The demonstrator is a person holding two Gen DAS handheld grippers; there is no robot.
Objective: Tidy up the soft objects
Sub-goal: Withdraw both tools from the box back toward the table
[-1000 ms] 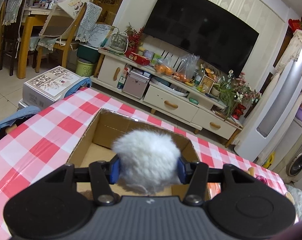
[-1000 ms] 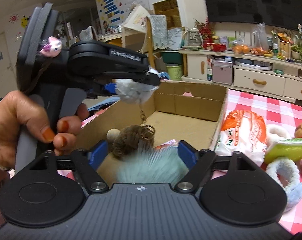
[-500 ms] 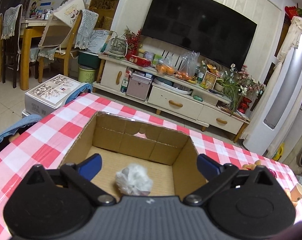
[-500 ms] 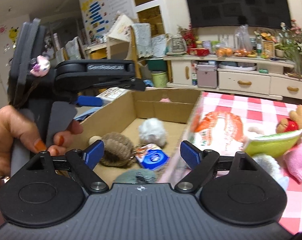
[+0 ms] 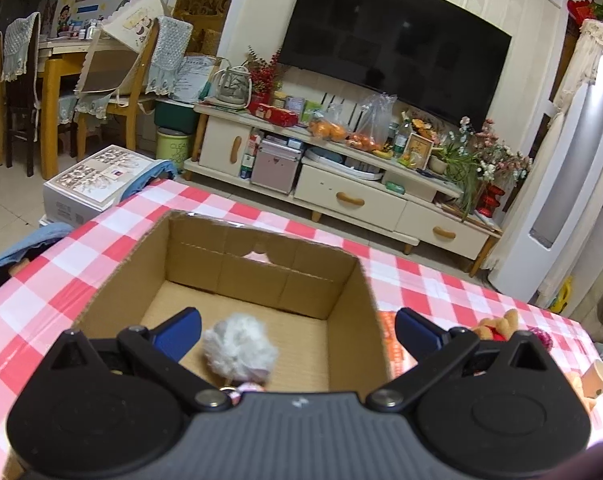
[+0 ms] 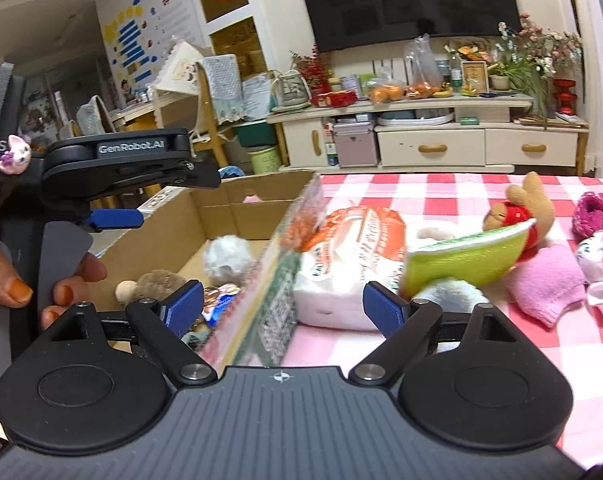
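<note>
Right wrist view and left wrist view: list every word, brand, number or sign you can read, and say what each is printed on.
"GenRobot.AI": on the left gripper, on the side of its black body.
White and orange pack beside the cardboard box: printing blurred, unreadable.
Green bucket by the TV stand: lettering too small.
Wall chart: too small.

Checked table (image 6: 441,188) carries cardboard box (image 5: 285,280), tissue pack (image 6: 353,264), perhaps plush toys (image 6: 517,216).
</note>
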